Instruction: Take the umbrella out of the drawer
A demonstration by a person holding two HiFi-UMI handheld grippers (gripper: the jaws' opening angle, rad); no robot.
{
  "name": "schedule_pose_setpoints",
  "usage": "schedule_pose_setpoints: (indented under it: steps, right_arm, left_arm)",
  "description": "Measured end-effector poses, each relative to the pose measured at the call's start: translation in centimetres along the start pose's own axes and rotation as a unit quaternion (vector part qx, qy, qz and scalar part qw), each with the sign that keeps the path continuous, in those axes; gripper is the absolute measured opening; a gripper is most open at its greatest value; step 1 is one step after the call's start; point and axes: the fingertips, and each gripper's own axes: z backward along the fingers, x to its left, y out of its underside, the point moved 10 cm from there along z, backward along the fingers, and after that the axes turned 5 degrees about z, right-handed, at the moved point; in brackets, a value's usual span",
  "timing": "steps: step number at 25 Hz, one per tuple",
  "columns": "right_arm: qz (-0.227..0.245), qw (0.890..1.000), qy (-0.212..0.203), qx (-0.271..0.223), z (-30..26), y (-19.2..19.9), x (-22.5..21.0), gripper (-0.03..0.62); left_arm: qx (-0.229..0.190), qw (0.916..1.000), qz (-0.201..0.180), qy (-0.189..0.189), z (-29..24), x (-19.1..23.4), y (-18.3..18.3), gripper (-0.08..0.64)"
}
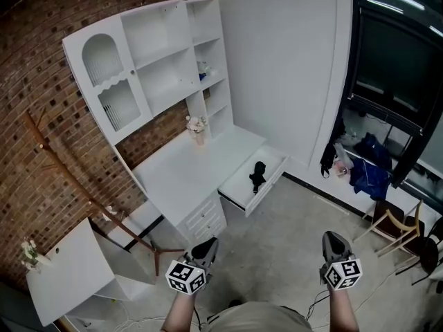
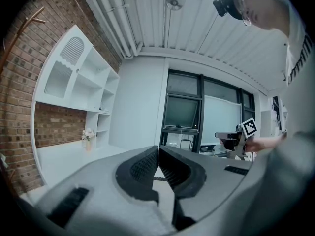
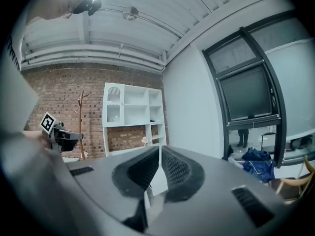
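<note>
A black folded umbrella (image 1: 257, 176) lies in the open white drawer (image 1: 239, 190) that sticks out from the right end of the white desk (image 1: 183, 175). My left gripper (image 1: 210, 243) and right gripper (image 1: 331, 236) hang close to my body, well short of the drawer, over the grey floor. Both are shut with nothing between the jaws. In the left gripper view the left gripper (image 2: 158, 148) has its tips together, and in the right gripper view the right gripper (image 3: 160, 149) does too. The umbrella does not show in either gripper view.
A white shelf unit (image 1: 156, 57) stands on the desk against the brick wall, with a small flower vase (image 1: 197, 130). A wooden coat stand (image 1: 76, 185) and a small white table (image 1: 69, 272) are at the left. Blue clothes (image 1: 367, 170) and a wooden chair (image 1: 393, 225) are at the right.
</note>
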Motion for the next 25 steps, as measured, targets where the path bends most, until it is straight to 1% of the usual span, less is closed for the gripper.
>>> schedule_pose_setpoints:
  steps: [4,9,18,25]
  right_arm:
    - [-0.015,1.000,0.001,0.002,0.5,0.2,-1.1,0.037]
    - [-0.017,1.000,-0.006,0.003,1.3,0.6,-2.0,0.037]
    - [-0.019,0.999,-0.032,0.017,2.6,1.6,-5.0,0.037]
    - [-0.011,0.998,-0.053,0.017,3.0,1.7,-6.4,0.037]
  left_arm:
    - [0.001,1.0000,0.000,-0.002,-0.1,-1.2,0.3,0.026]
    - [0.005,1.0000,0.001,-0.007,-0.3,-3.0,0.8,0.026]
    - [0.003,0.9996,0.014,-0.024,-1.4,-6.3,2.2,0.026]
    - [0.005,0.9995,0.017,-0.024,-2.6,-8.4,2.7,0.026]
